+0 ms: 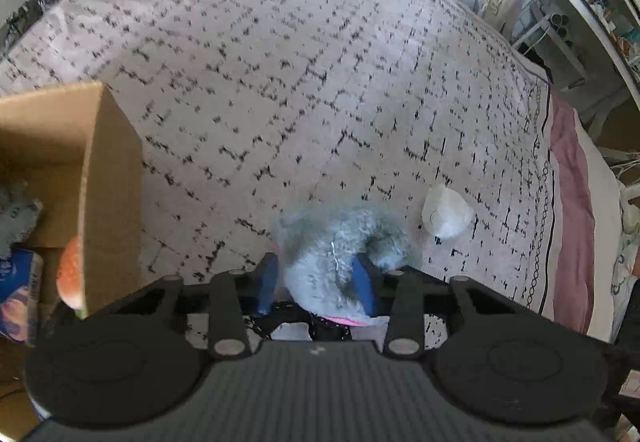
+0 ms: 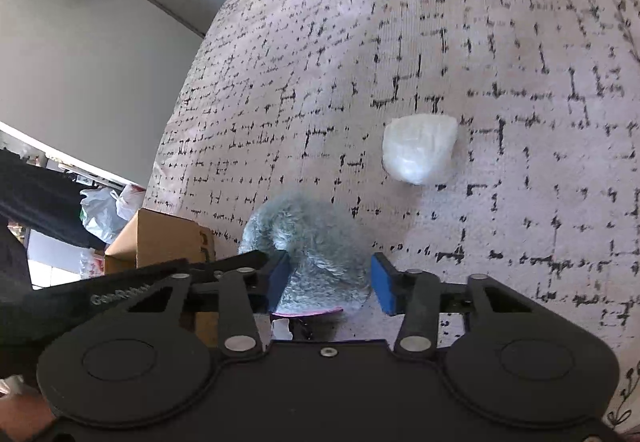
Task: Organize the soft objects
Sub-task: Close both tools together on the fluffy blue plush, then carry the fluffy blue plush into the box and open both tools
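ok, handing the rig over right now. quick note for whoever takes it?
Left claw: shut on the grey plush toy, pads pressing its sides.
Right claw: open around the same toy, right pad clear of the fur.
Cardboard box stands at the left on the bedspread and already holds some soft items.
White wrapped bundle lies loose on the bedspread beyond the toy.
Left to do: toy into the box, then probably the bundle.
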The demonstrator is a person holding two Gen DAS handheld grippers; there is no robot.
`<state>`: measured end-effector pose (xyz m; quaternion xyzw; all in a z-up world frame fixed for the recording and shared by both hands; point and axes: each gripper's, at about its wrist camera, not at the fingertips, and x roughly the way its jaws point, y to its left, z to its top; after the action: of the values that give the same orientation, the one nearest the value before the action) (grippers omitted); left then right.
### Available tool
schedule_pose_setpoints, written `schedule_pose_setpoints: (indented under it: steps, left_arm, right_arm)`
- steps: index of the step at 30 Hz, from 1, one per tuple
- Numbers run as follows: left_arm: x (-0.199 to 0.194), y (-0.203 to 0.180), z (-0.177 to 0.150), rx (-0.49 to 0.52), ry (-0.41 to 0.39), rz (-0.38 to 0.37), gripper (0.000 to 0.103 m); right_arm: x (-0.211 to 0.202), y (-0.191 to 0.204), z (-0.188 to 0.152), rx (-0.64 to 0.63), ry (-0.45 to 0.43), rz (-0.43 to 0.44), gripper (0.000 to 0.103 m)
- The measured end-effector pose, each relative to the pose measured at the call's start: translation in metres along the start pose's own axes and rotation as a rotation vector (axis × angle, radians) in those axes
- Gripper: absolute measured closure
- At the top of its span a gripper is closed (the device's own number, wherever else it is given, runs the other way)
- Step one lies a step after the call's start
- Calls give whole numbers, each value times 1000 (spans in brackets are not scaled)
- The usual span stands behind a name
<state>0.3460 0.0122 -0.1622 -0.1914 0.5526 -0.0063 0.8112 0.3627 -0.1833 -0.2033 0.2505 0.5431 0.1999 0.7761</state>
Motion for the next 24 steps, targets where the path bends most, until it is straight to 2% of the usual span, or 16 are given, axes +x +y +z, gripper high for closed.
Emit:
schedule_pose_setpoints:
  steps: [2, 11, 16, 24]
  left_arm:
    - [6, 3, -1, -21, 18, -24, 73]
    - [7, 4, 2, -34, 22, -48, 82]
    - [-3, 1, 3, -26, 14, -69, 87]
    - [-27, -13, -1, 23, -14, -85, 88]
  right_arm:
    - [4, -1, 0, 8, 10, 5, 66]
    - [8, -2, 2, 0, 12, 22, 78]
    - [-1, 1, 1, -5, -5, 2, 82]
    - [-28, 13, -4, 1, -50, -23, 82]
